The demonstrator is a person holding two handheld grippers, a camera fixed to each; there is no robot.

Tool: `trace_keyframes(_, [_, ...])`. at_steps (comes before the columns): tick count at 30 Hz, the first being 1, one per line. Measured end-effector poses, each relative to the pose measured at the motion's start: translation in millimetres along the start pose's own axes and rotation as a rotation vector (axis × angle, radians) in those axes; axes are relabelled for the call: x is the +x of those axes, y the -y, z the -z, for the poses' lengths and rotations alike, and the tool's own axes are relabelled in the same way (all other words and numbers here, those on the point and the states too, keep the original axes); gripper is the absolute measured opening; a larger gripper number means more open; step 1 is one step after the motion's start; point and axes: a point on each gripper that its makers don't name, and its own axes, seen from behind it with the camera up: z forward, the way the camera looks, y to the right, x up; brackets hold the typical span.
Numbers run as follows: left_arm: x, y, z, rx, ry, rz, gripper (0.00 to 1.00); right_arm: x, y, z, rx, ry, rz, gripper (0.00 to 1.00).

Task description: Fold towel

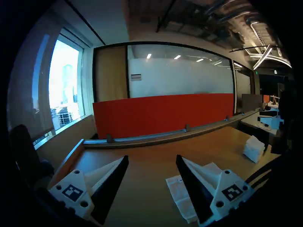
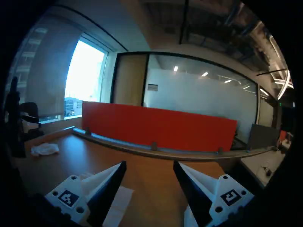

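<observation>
A flat white towel [image 1: 181, 192] lies on the wooden desk [image 1: 151, 149], partly under the right finger of my left gripper [image 1: 151, 157]. That gripper is open, with nothing between its fingers. In the right gripper view, a white towel [image 2: 120, 202] lies on the desk below my right gripper [image 2: 149, 163], and an edge of white cloth also peeks out by its right finger. This gripper is open too and holds nothing. Both grippers hover just above the desk.
A folded white towel [image 1: 253, 148] sits at the desk's far right. A crumpled white cloth [image 2: 44, 149] lies at the left. A red partition [image 1: 163, 113] with a metal rail bounds the back of the desk. A dark chair [image 1: 24, 155] stands by the window.
</observation>
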Motion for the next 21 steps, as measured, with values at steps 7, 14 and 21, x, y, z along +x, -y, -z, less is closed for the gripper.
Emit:
trace_keyframes(7, [-10.5, -14.4, -0.6, -0.078, 0.053, -0.053, 0.93, -8.5, 13.4, -2.2, 0.082, 0.068, 0.042, 0.95])
trace_keyframes(14, [-23.9, -31.7, -0.6, -0.156, 0.104, -0.078, 0.93, -18.6, 29.6, -3.9, 0.169, 0.124, 0.068, 0.96])
trace_keyframes(21, [-38.2, -43.7, -1.7, -0.214, 0.153, -0.102, 0.93, -27.0, 42.5, -4.1, 0.241, 0.168, 0.116, 0.96])
